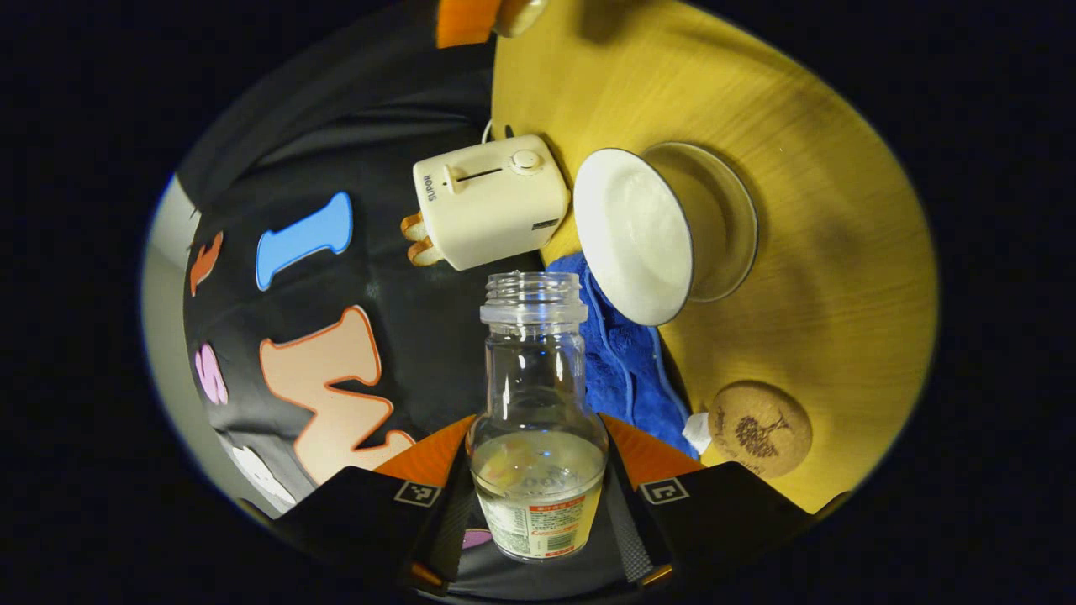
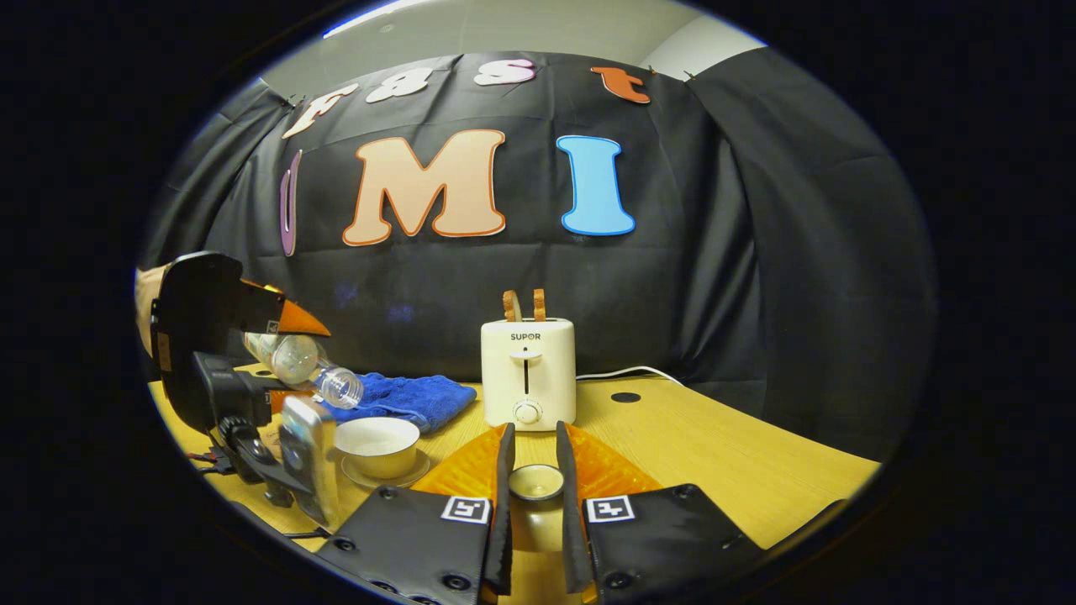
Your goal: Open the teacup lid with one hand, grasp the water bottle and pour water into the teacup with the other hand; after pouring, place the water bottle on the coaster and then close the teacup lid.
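My left gripper (image 1: 538, 496) clamps the bottle (image 1: 538, 420), tilted above the cup (image 2: 377, 445); my right gripper (image 2: 533, 470) pinches the lid (image 2: 535, 482) right of the cup.

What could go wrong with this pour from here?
The clear uncapped water bottle is tipped with its mouth near the white teacup's rim rather than over its middle, so water may spill onto the wooden table or blue towel. The small round lid could slip from the right gripper.
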{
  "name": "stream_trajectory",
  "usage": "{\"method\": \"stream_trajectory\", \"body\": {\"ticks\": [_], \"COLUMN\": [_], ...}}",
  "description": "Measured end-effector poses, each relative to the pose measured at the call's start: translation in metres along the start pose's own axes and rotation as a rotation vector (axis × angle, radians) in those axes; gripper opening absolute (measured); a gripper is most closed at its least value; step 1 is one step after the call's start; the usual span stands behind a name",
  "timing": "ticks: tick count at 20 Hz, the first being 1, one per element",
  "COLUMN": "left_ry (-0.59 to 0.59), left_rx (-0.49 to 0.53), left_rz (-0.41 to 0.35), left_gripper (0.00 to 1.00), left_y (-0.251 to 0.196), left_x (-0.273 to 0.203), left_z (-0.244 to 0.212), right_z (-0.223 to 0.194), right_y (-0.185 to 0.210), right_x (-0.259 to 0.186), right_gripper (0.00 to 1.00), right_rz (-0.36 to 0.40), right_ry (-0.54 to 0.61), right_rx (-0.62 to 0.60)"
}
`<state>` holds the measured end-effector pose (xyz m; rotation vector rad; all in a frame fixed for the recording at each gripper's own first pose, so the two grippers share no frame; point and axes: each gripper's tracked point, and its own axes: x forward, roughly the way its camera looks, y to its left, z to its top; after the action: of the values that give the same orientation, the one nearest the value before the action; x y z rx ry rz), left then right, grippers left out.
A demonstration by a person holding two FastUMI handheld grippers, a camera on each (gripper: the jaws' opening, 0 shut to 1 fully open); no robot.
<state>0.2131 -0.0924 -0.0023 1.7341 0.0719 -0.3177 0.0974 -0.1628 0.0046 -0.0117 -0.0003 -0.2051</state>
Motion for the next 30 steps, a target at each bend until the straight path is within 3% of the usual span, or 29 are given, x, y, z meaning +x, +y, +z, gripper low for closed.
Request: {"method": "stream_trajectory", "body": {"ticks": [2,5,6,7,10,11,13,18,22,30], "left_ry": [-0.021,-0.087,-0.115,-0.139,-0.206,-0.232,-0.256,-0.248,-0.236,-0.197], "left_rx": [-0.17,-0.48,-0.605,-0.737,-1.155,-1.26,-1.404,-1.609,-1.631,-1.675], "left_rz": [0.005,0.078,0.11,0.145,0.253,0.283,0.285,0.251,0.287,0.268], "left_gripper": [0.7,0.7,0.67,0.72,0.67,0.72,0.69,0.69,0.7,0.69], "left_y": [-0.004,0.004,0.009,0.016,0.041,0.045,0.043,0.024,0.019,-0.004], "left_x": [-0.003,-0.01,-0.011,-0.015,-0.034,-0.037,-0.039,-0.024,-0.02,-0.015], "left_z": [-0.005,-0.008,-0.01,-0.014,-0.028,-0.03,-0.029,-0.033,-0.037,-0.042], "right_z": [0.0,0.0,0.0,0.0,0.0,0.0,0.0,-0.001,0.001,0.0], "right_y": [0.0,0.0,0.0,0.0,0.0,0.0,0.0,0.0,0.001,0.0], "right_x": [-0.001,-0.001,0.0,0.0,0.0,0.0,0.0,0.0,-0.001,-0.001], "right_gripper": [0.27,0.27,0.27,0.27,0.27,0.27,0.27,0.27,0.27,0.27], "right_rz": [0.0,0.0,0.0,0.0,0.0,0.0,0.0,0.0,0.002,0.002], "right_ry": [0.0,0.0,0.0,0.0,0.0,-0.001,-0.002,-0.002,-0.002,-0.002], "right_rx": [0.0,0.0,0.0,0.0,0.0,-0.001,0.0,0.0,0.0,-0.001]}}
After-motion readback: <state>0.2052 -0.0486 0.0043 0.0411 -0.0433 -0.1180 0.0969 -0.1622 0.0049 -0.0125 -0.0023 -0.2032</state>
